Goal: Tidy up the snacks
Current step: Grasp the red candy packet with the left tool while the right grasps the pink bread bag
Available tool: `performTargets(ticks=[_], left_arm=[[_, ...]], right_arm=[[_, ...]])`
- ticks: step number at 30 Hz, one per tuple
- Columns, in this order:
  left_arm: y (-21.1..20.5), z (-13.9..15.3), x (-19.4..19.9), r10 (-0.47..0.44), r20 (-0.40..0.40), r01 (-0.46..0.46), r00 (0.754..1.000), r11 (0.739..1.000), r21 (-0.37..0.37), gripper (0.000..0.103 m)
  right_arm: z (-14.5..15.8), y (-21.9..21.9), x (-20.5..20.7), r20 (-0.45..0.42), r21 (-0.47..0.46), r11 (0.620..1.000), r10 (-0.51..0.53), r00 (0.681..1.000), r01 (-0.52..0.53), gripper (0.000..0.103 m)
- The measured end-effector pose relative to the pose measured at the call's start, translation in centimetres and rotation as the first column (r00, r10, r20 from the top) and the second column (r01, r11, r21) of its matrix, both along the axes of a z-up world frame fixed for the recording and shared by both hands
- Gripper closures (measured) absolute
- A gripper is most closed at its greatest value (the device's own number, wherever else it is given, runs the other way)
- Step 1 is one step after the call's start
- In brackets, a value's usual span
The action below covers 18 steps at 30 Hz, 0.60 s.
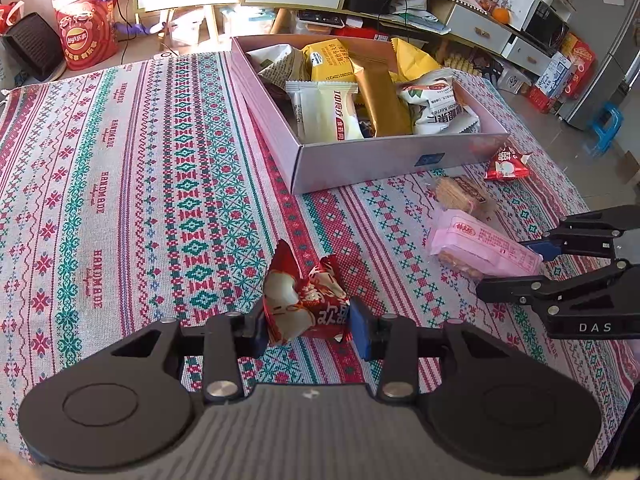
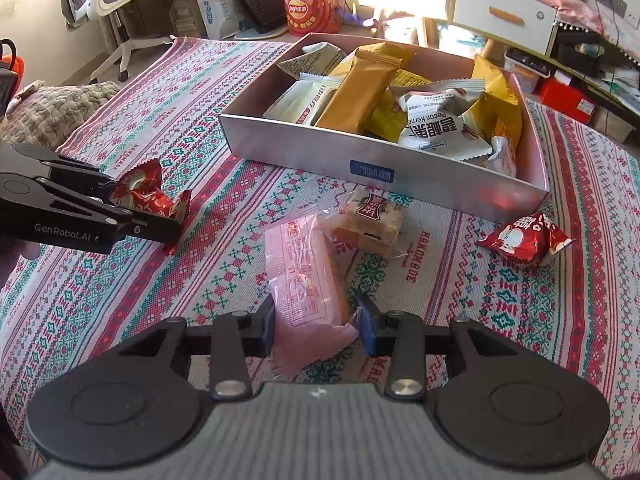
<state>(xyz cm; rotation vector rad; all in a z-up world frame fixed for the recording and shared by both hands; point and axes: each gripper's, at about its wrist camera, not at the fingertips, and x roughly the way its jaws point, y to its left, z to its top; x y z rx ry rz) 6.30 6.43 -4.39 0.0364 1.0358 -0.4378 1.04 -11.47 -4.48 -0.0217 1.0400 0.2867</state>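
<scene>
On the counter, a patterned cloth covers the whole surface. The left gripper has its fingers clamped on a crumpled red snack packet near the front middle of the cloth. The right gripper has its fingers clamped on the near end of a pink snack packet, whose far end lies just beside a clear-wrapped pastry. Another red packet lies apart to the right, close to the near right corner of the snack box. The box is open-topped, already heaped with wrapped snacks, its long near wall facing the grippers. Left of the box the cloth is bare out to its far edge. The strip between the box's near wall and the grippers holds the pastry and the loose red packet.
</scene>
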Motion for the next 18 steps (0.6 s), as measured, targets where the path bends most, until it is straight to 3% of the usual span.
performTargets(ticks=[5,10,18], left_arm=[[-0.6,-0.2,-0.5,0.000,0.030,-0.001,1.000,1.000,0.025,0.053],[-1.0,-0.5,-0.7,0.013,0.082,-0.017,0.997,0.999,0.050,0.033],[-1.6,-1.5,-1.0,0.031,0.177,-0.038,0.984,0.999,0.037,0.031]], right_arm=[[-0.3,0.9,-0.4,0.023,-0.035,0.999,0.033,0.999,-0.033,0.058],[-0.4,1.4,0.1,0.055,-0.041,0.998,0.048,0.997,-0.046,0.050],[-0.9,2.2,0.1,0.116,-0.051,0.996,0.073,0.991,-0.067,0.049]])
